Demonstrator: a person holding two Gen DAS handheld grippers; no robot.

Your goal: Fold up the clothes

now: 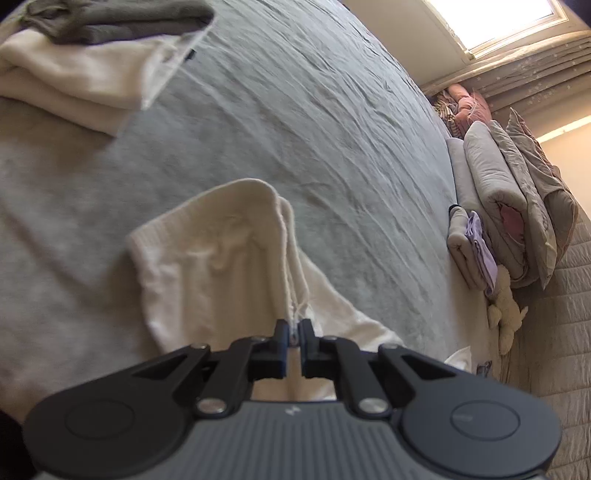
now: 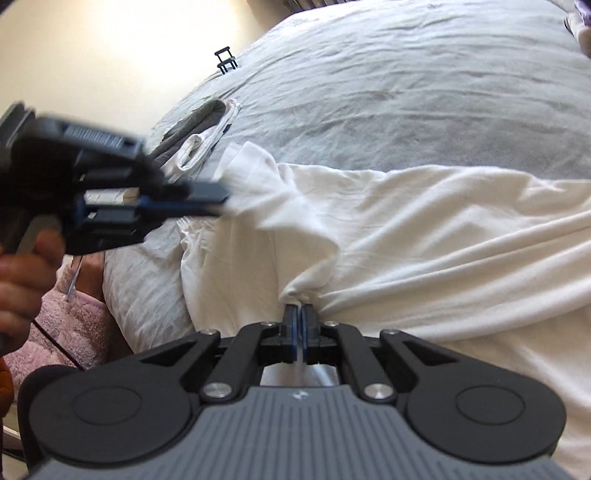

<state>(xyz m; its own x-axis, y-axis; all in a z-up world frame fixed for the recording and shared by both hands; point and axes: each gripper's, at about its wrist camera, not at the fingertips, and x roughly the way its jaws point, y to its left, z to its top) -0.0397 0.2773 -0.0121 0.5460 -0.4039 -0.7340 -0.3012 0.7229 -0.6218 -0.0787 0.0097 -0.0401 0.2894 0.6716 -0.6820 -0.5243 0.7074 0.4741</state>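
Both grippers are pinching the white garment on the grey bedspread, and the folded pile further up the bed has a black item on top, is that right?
Not quite: the item on top of the folded pile is grey, not black, as the left wrist view shows. Otherwise correct: left gripper and right gripper both pinch the white garment on the grey bedspread.

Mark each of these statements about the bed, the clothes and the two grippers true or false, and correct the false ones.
1. The left gripper is shut on a pinch of the white cotton garment. True.
2. The right gripper hangs open above the garment. False: it is shut on a bunched fold of it.
3. A grey folded garment lies on top of a cream folded garment. True.
4. The white garment lies on a bare wooden floor. False: it lies on the wrinkled grey bedsheet.
5. Folded quilts are stacked at the far edge of the bed. True.
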